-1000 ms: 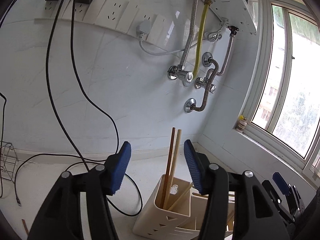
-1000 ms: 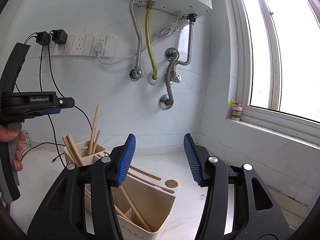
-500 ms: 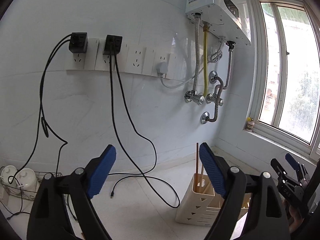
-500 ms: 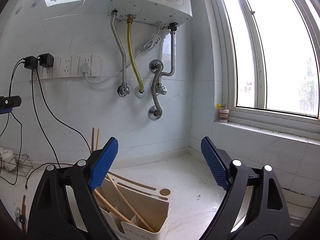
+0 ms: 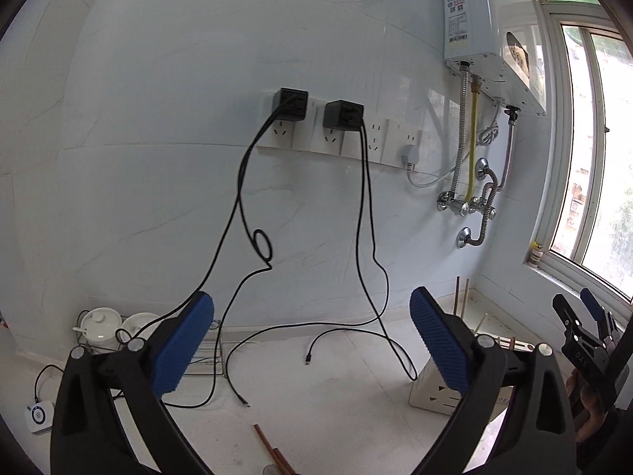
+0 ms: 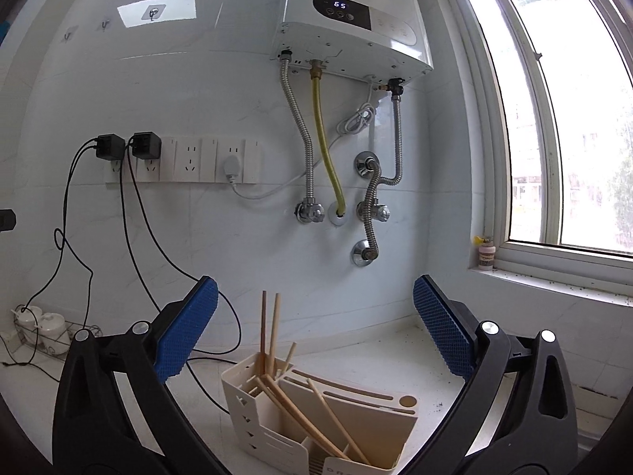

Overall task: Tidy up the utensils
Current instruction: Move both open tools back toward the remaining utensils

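Note:
A cream utensil holder (image 6: 348, 431) stands on the white counter, centred low in the right wrist view, with several wooden chopsticks (image 6: 273, 336) standing and leaning in it. It shows partly behind my left finger in the left wrist view (image 5: 431, 392). My right gripper (image 6: 314, 332) is open and empty, above and short of the holder. My left gripper (image 5: 310, 344) is open and empty, to the left of the holder. Two reddish-brown chopsticks (image 5: 273, 449) lie on the counter at the bottom of the left wrist view. The right gripper also shows at the right edge there (image 5: 585, 340).
Black cables (image 5: 356, 328) trail from wall sockets (image 5: 332, 130) onto the counter. A wire rack with white lidded pots (image 5: 107, 328) stands at the back left. A small white device (image 5: 37, 417) lies left. Water heater pipes (image 6: 336, 182) hang on the wall. A windowsill (image 6: 554, 273) runs right.
Both grippers have opened wider and pulled back and up from the holder. The left one has swung left, so the holder now sits at its right edge.

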Demonstrator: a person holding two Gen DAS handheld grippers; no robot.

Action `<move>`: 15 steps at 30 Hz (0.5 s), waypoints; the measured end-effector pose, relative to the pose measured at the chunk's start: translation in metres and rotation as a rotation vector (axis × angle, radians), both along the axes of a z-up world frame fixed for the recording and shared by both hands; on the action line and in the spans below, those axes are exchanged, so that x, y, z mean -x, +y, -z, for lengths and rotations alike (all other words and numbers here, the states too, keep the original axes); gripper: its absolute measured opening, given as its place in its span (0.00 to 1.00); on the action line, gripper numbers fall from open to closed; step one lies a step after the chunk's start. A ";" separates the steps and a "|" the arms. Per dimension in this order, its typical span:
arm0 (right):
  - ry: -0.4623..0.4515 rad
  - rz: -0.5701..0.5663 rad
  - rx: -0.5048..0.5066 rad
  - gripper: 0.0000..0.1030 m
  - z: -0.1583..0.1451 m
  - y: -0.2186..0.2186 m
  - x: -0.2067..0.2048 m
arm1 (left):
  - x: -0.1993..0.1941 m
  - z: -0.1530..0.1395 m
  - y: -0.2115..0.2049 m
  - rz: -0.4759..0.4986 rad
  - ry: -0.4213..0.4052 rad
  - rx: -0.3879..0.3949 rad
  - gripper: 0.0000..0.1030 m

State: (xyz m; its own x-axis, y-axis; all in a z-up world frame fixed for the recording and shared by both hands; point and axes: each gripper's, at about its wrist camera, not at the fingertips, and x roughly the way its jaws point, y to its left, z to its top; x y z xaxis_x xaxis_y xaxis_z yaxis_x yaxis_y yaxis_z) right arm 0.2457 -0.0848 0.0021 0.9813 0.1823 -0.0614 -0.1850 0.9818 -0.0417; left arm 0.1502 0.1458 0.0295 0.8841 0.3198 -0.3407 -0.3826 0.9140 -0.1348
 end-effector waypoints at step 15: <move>0.141 -0.240 0.065 0.92 0.025 0.094 0.033 | 0.046 0.056 0.039 -0.095 0.186 0.163 0.95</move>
State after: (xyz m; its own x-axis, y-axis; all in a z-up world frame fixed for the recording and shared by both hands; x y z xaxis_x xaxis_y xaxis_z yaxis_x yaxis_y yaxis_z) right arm 0.2130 0.0096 -0.0231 0.8916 0.3994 -0.2134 -0.4200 0.9055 -0.0601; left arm 0.1045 0.1845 -0.0263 0.7699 0.3258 -0.5488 -0.4976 0.8449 -0.1965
